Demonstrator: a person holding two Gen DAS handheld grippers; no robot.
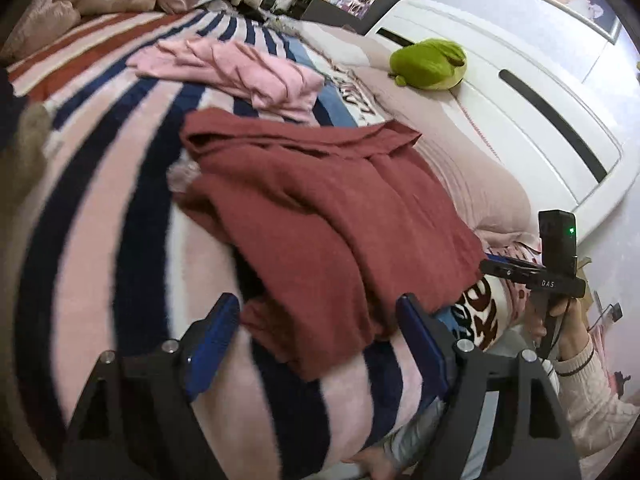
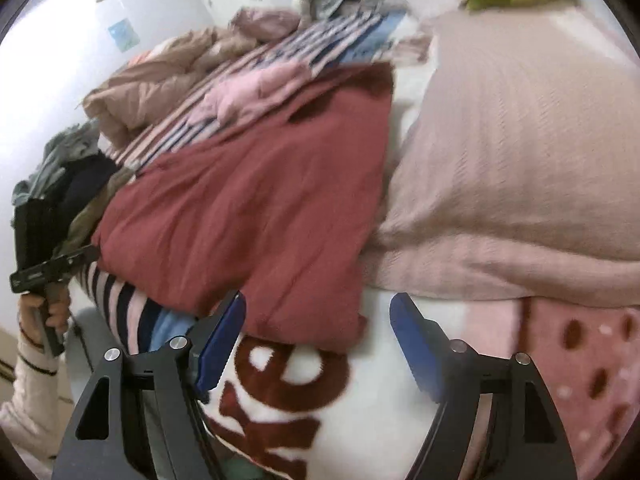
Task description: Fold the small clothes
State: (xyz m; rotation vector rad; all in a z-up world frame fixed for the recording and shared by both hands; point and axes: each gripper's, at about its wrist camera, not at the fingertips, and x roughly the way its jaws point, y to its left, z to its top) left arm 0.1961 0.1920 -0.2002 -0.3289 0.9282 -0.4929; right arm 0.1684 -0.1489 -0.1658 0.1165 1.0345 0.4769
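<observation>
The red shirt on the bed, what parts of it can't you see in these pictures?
- Left wrist view: the red shirt's near hem is cut by the left gripper's fingers, and its sleeves are folded under.
- Right wrist view: motion blur smears the shirt; the right gripper hides its near corner.

I read "DAS" in white on the black right gripper (image 1: 548, 280). The blanket (image 2: 360, 420) carries big brown letters, cut off; only "e" is clear.
</observation>
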